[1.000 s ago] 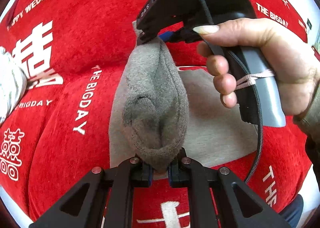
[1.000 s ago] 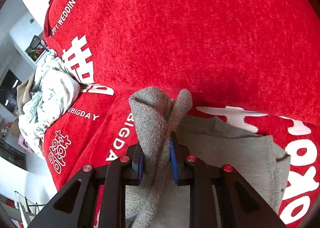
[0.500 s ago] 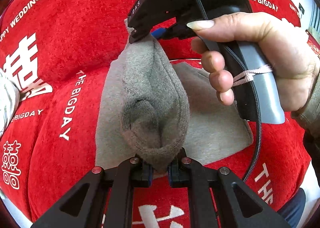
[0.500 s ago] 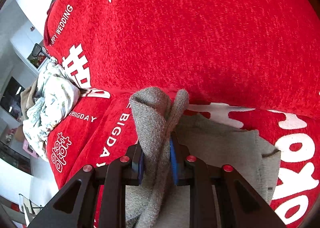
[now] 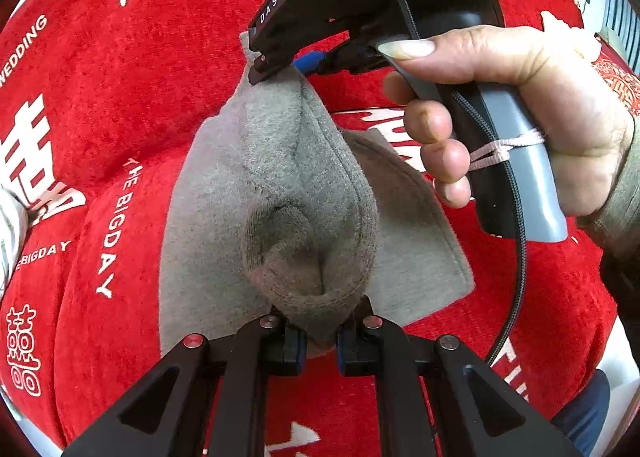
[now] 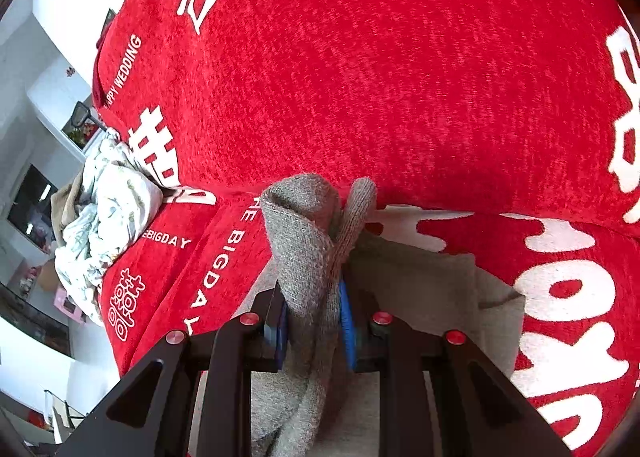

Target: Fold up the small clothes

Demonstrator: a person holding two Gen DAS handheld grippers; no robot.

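A: Jaws first. Left gripper [image 5: 319, 341]: narrow, clamped on the near end of the grey garment [image 5: 304, 193]. Right gripper [image 6: 314, 331]: also narrow, pinching the far end of it.

B: Same garment both ends?

A: Yes, one piece. In the left wrist view the right gripper [image 5: 276, 67] bites the far tip and the cloth hangs in a sagging, pouch-like bulge between the two.

B: Texture?

A: Fuzzy fleece-like nap on the bulging side, fine knit on the side the right wrist view shows, with a thick hemmed edge rolled at the near end. Below the lifted part the rest lies flat on the red cover [image 5: 132, 69], spreading left and right.

B: Cover?

A: Plush chenille-type pile, red, white characters and "THE BIGDAY", "HAPPY WEDDING" lettering.

B: Counts?

A: Two grippers, black with blue pads. One hand in view, the right hand [image 5: 532, 117], wrapped round a grey and black handle with a pink cord loop and a black cable. One grey garment. One crumpled pale printed cloth pile [image 6: 104, 225] at the far left, well apart.
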